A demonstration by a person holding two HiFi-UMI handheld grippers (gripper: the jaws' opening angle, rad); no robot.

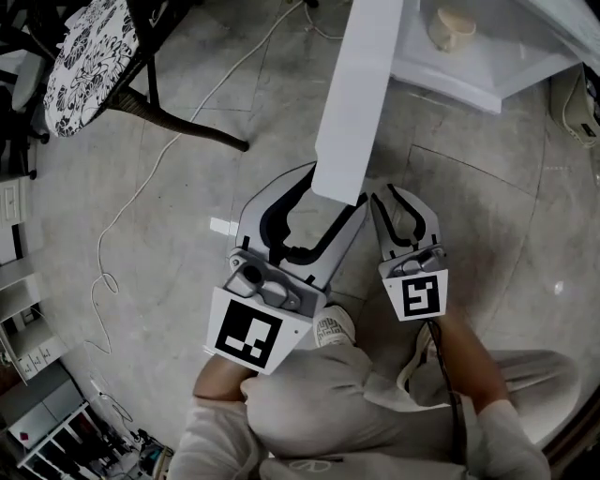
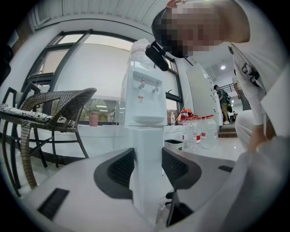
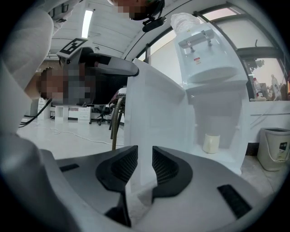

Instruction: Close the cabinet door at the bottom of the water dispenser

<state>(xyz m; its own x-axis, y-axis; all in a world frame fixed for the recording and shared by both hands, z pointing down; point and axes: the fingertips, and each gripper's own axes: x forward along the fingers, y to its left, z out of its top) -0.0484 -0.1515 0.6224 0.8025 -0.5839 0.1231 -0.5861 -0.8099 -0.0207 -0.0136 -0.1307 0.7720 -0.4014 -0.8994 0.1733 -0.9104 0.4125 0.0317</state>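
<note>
The white cabinet door [image 1: 361, 94] stands swung open from the water dispenser's bottom compartment [image 1: 487, 70], which holds a cream cup [image 1: 452, 28]. My left gripper [image 1: 337, 187] straddles the door's free edge, and both pads rest against the door slab [image 2: 147, 149]. The left gripper [image 2: 148, 167] looks along the door toward the dispenser [image 2: 145, 95]. My right gripper [image 1: 394, 197] is just right of the door's end, on its inner side, with its jaws apart. From the right gripper [image 3: 145, 165] I see the door [image 3: 154, 113], the dispenser [image 3: 206, 54] and the cup [image 3: 211, 142].
A wicker chair [image 1: 94, 47] stands at the far left, seen also as the chair [image 2: 50, 108]. A white cable [image 1: 141, 187] runs across the floor. Water bottles [image 2: 199, 131] stand beyond the dispenser, a bin [image 3: 274, 154] beside it. The person's shoe [image 1: 333, 328] is below the grippers.
</note>
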